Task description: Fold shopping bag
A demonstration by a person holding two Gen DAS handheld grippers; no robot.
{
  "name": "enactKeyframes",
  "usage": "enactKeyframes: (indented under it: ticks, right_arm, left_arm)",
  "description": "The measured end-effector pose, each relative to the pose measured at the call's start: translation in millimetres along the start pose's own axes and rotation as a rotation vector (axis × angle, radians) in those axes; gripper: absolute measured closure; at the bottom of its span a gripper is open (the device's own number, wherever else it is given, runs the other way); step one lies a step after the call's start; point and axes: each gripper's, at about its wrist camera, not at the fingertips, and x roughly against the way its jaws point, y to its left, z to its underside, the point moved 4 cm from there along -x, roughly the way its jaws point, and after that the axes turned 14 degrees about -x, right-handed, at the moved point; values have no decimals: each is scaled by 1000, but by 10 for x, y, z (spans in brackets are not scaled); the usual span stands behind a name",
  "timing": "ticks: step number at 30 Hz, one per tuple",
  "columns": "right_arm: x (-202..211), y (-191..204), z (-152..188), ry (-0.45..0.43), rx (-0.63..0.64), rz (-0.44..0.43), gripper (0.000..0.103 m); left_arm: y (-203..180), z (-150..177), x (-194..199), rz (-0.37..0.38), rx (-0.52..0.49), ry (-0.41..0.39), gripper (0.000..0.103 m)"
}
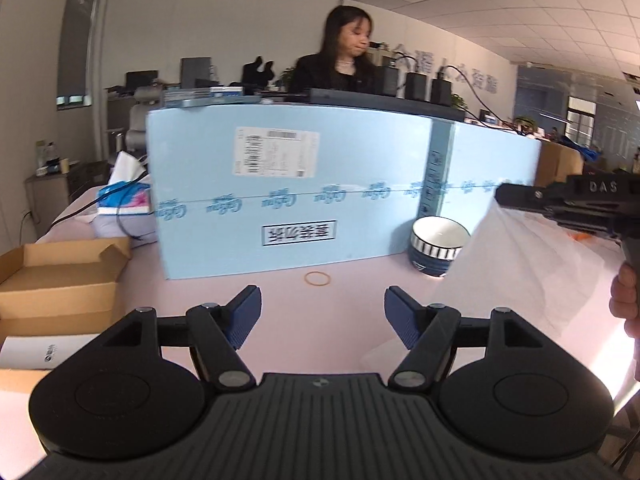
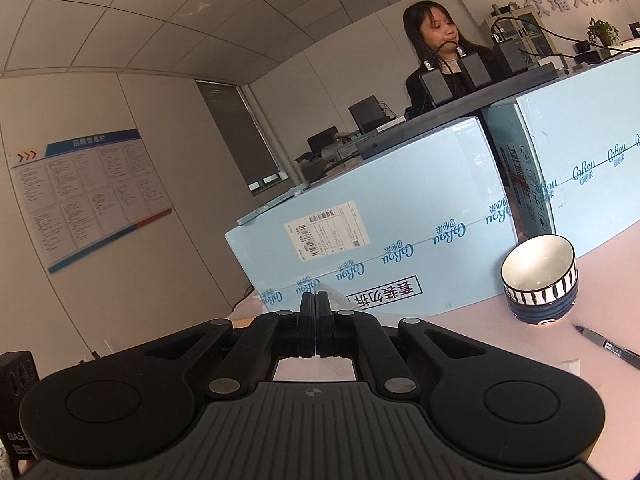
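- Left wrist view, nearest first: the left gripper (image 1: 322, 320) has its blue pads (image 1: 245, 320) standing well apart with nothing between them, only bare pink table (image 1: 340, 340) below.
- Just to its right hangs the bag (image 1: 532, 276) — a thin, see-through white sheet, creased in long soft ridges, draping from up high down onto the table.
- Its top corner sits at the tip of the right gripper (image 1: 500, 196), which comes in from the right edge with a hand (image 1: 626, 300) under it. In the right wrist view that gripper's jaws are pressed together, and a wisp of clear film (image 2: 332, 294) shows just past the tips, so I judge it is pinching the bag.
- Handling, as I judge it: very light, limp, slippery film. It will sag and slide, and will not hold a crease unless pressed flat. Best taken at a corner or an edge, both corners pulled taut.
- Farther back: a rubber band (image 1: 318, 279), a striped bowl (image 1: 438, 250) beside the hanging film, then the blue boxes (image 1: 300, 196).
- A swinging bag could brush the bowl.
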Motion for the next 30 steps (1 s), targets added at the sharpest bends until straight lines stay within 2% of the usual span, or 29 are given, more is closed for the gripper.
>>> enactKeyframes:
  ticks: [1, 3, 6, 8, 10, 19, 21, 23, 24, 25, 29, 30]
  right_arm:
    - [32, 10, -12, -4, -6, -4, 102]
    - [105, 6, -28, -12, -9, 2, 102]
    - [203, -38, -35, -28, -30, 20, 102]
    - [250, -66, -34, -43, -47, 27, 102]
    - [283, -80, -27, -51, -64, 24, 102]
    - [333, -60, -18, -47, -130, -32, 102]
    - [347, -68, -8, -50, -143, -33, 102]
    - [359, -90, 10, -53, -161, -29, 102]
    - [365, -101, 19, -55, -170, -27, 102]
    - [372, -112, 27, -57, -174, -21, 102]
    - [438, -191, 51, -83, -196, 15, 102]
    - [450, -213, 56, -88, -204, 23, 102]
  left_arm:
    - [-106, -35, -76, 7, -53, -13, 37]
    - [-270, -89, -180, 34, -144, -30, 28]
    - [-401, -140, -231, 101, -181, -46, 23]
    - [-471, -157, -262, 185, -170, -50, 23]
    - [-523, -140, -321, 229, -166, -27, 22]
    - [-674, -59, -691, 347, -124, 44, 24]
    - [-690, -34, -784, 369, -89, 64, 37]
    - [-711, -16, -847, 408, -55, 83, 65]
    - [-727, -10, -871, 422, -45, 92, 72]
    - [-729, 1, -891, 427, -37, 107, 84]
    - [-625, 7, -899, 452, 50, 123, 99]
    - [-582, -4, -885, 457, 77, 117, 99]
